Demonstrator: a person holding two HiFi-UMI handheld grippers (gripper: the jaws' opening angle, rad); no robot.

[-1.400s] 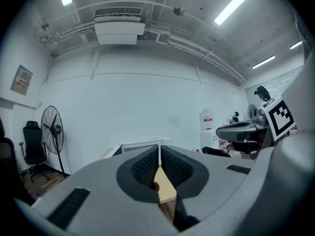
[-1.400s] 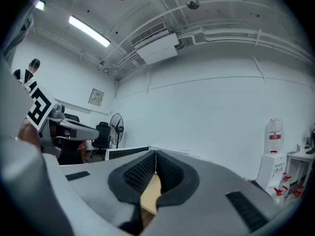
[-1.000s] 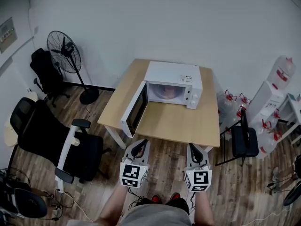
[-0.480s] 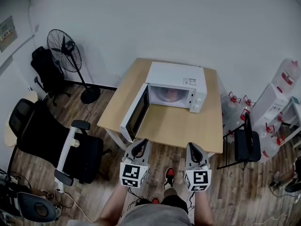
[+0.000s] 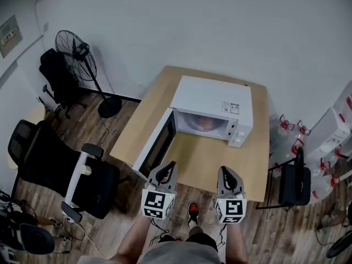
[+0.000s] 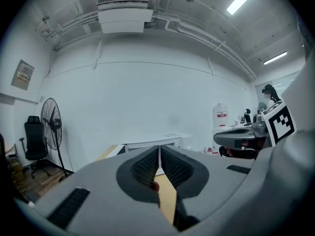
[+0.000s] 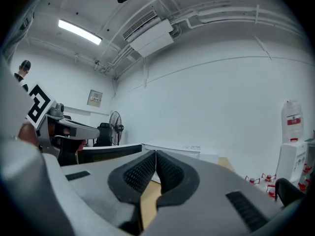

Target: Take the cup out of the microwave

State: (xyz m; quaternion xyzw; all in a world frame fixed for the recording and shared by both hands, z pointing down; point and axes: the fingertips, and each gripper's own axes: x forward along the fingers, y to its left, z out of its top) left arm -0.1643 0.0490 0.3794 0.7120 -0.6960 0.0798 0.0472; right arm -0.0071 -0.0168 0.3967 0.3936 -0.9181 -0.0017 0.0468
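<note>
I hold left tool (image 5: 166,168) and right tool (image 5: 226,172) pressed together, empty, short of the microwave (image 5: 213,99), its door (image 5: 155,146) swung open over the tabletop (image 5: 204,159), cup (image 5: 202,124) inside microwave

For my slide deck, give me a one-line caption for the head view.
Left gripper and right gripper, shut and empty, face an open white microwave on a wooden table.

microwave (image 5: 212,104): on table (image 5: 220,164), door (image 5: 155,147) open | cup (image 5: 204,124): inside
</note>
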